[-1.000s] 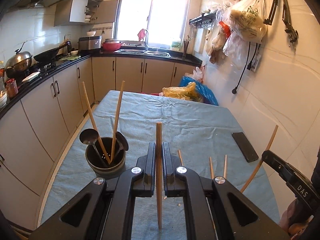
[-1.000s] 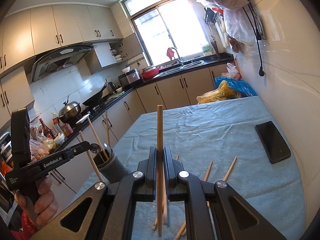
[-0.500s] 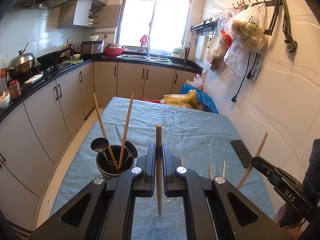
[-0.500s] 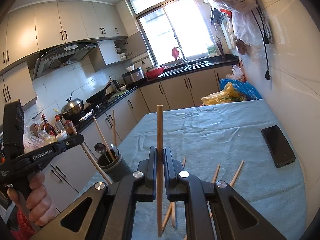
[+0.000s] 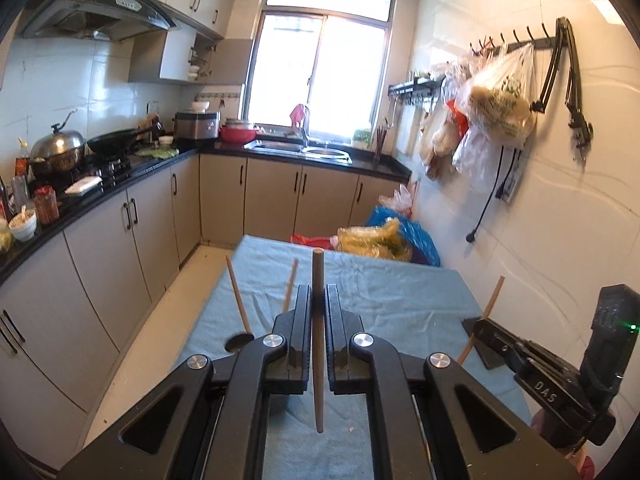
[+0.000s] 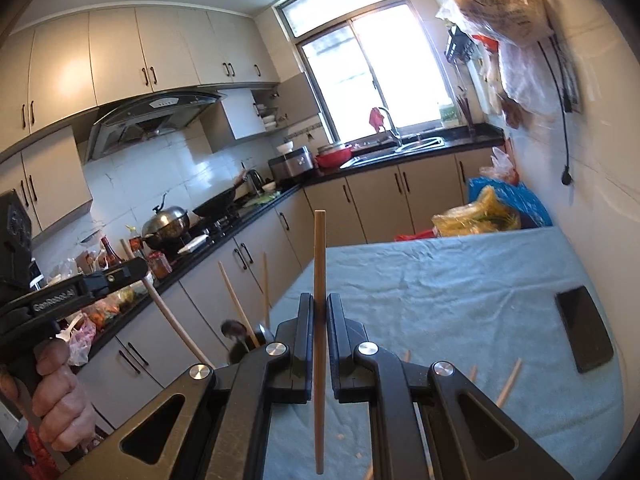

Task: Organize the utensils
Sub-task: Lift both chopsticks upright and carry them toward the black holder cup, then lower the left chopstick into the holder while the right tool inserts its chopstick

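A wooden chopstick (image 5: 318, 340) is clamped upright between the closed jaws of the left gripper (image 5: 318, 312), its top end standing above the fingers and its lower end hanging free over the blue tablecloth (image 5: 400, 296); the right gripper (image 6: 319, 320) is likewise closed on a second chopstick (image 6: 319, 320), held nearly vertical with both ends clear of the jaws. In the right wrist view the left gripper (image 6: 132, 270) is seen at the left edge, gripped by a hand (image 6: 56, 396), with its chopstick slanting down from the fingers; in the left wrist view the right gripper (image 5: 486, 330) is seen at the right edge, its chopstick (image 5: 486, 316) tilted through the fingertips. A dark utensil holder (image 6: 250, 350) is placed near the table's left edge, largely hidden behind the gripper bodies; two chopsticks (image 6: 236, 306) and a ladle (image 6: 234, 330) are seen standing in it. Loose chopsticks (image 6: 508, 382) are left lying on the cloth beyond the right gripper, near a black phone (image 6: 584, 334) laid flat by the wall side; yellow and blue plastic bags (image 5: 384, 236) are piled past the table's far end.
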A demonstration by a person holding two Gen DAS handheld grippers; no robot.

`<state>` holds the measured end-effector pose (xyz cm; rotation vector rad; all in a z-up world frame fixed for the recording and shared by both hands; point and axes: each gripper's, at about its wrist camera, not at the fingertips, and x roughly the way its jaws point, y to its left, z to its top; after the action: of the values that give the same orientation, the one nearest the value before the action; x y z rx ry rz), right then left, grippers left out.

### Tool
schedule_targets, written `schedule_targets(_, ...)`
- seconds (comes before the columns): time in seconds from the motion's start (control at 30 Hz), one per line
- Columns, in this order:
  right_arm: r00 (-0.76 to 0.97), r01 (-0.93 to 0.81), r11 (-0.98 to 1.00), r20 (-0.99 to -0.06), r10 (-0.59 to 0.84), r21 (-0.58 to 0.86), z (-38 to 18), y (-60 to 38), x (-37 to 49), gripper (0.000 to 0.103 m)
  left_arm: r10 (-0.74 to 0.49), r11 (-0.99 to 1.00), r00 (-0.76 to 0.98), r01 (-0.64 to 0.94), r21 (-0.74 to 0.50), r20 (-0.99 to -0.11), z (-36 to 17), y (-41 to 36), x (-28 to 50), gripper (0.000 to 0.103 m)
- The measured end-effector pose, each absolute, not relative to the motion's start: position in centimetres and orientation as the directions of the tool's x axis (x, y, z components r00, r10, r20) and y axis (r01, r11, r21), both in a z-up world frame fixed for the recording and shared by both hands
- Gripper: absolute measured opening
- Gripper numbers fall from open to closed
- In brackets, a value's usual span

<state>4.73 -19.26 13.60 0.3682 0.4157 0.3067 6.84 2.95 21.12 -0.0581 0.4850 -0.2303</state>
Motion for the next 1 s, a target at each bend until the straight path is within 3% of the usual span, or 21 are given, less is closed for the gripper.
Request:
schedule_targets(0.23,0.88,-0.25,0.876,-0.281,0.383,0.412,16.0,-17.1,7.1,0.007,-0.182,0.983,0.901,0.162,-0.083,-0.395,23.9,4.5,7.5,0.006)
schedule_targets(0.57,0.892,-0.275,0.869,-0.228,0.39,0.412,18.5,-12.9,11.7,0.007,-0.143,0.989,0.914,0.116,-0.093,-0.379,24.9,6.6,10.2,0.006)
schedule_targets(0.77,0.899,-0.277,0.874,-0.213,0.382,0.399,18.0,-10.5,14.0,0.007,-0.123,0.991,0.91,0.092,-0.094,-0.396,23.5,7.5,11.7,0.006)
schedule_targets(1.0,0.887,-0.277,0.891,-0.262,0.381,0.359,15.4,-7.9,16.1,0.007,-0.128,0.988,0.886,0.075,-0.134,-0.446,20.9,9.1,13.2,0.006)
